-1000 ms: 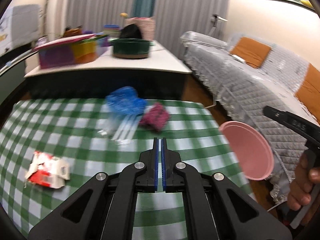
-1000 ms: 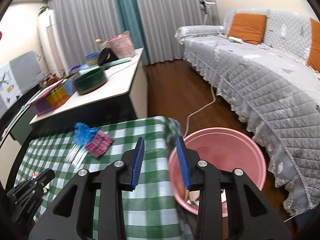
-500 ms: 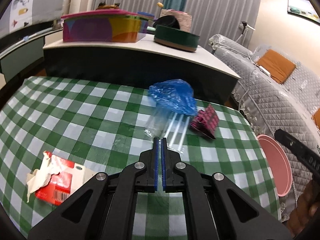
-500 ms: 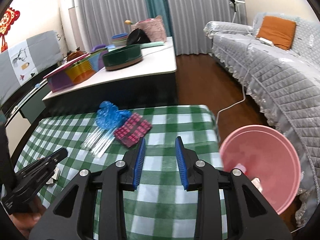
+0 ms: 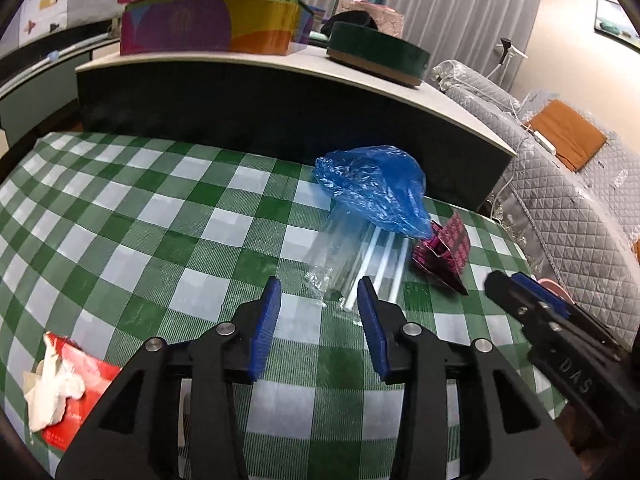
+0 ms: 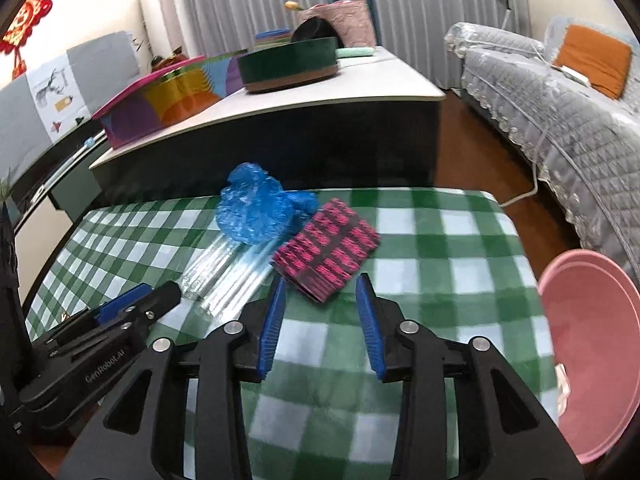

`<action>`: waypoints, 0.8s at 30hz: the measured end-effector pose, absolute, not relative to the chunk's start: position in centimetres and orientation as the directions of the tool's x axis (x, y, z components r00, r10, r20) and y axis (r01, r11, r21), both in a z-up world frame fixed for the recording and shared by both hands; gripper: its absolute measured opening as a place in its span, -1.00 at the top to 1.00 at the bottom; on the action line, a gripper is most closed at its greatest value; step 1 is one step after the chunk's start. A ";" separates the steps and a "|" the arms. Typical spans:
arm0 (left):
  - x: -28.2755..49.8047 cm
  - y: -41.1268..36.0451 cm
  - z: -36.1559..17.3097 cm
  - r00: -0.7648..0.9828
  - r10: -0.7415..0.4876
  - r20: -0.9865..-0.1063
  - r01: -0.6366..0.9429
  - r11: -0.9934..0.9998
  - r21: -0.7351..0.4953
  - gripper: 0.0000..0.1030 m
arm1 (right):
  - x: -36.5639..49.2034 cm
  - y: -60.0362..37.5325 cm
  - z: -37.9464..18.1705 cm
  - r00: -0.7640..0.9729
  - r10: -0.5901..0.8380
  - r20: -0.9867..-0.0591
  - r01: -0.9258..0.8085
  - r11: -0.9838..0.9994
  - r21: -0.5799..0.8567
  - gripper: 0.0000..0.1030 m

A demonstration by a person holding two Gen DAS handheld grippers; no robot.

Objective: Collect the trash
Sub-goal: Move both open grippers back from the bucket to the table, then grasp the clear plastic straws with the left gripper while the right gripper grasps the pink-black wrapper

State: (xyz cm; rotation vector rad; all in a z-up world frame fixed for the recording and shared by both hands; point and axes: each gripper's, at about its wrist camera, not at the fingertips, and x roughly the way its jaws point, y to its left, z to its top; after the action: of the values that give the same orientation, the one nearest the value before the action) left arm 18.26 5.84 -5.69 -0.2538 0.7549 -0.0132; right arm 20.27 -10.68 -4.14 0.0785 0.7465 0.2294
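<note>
1. Pink basin [image 6: 588,344] waiting off the tabletop [image 5: 120,216] edge, right.
2. Left tool [image 5: 319,296], opening, empty: lower squarely over clear straw packet [image 5: 344,256].
3. Right tool [image 6: 320,292], opening, empty: straddle pink-black wrapper [image 6: 326,250] edge, pinch low.

On the tablecloth [image 5: 132,216] a plastic bag [image 5: 372,188] overlaps a straw packet [image 5: 352,256] (patterned wrapper [image 5: 444,254] just right); basin [image 6: 592,364] beyond the right edge.
</note>
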 end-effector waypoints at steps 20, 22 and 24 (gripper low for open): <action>20.9 4.8 -7.1 0.652 -0.154 -0.742 -0.060 0.966 -0.253 0.74 | 22.7 -10.4 -5.7 0.671 0.227 -0.706 -0.180 0.973 0.142 0.99; 20.7 4.8 -6.9 0.650 -0.160 -0.743 -0.057 0.965 -0.257 0.88 | 22.3 -10.9 -5.6 0.675 0.224 -0.703 -0.172 0.974 0.145 1.00; 20.3 4.7 -6.5 0.658 -0.159 -0.736 -0.052 0.966 -0.255 0.88 | 22.0 -11.4 -5.4 0.679 0.223 -0.700 -0.166 0.975 0.150 1.00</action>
State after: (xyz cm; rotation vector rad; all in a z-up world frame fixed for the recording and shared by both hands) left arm 20.33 4.75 -6.50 -0.2644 0.8536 -0.0611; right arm 22.05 -11.37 -5.38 0.0764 0.7954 0.2185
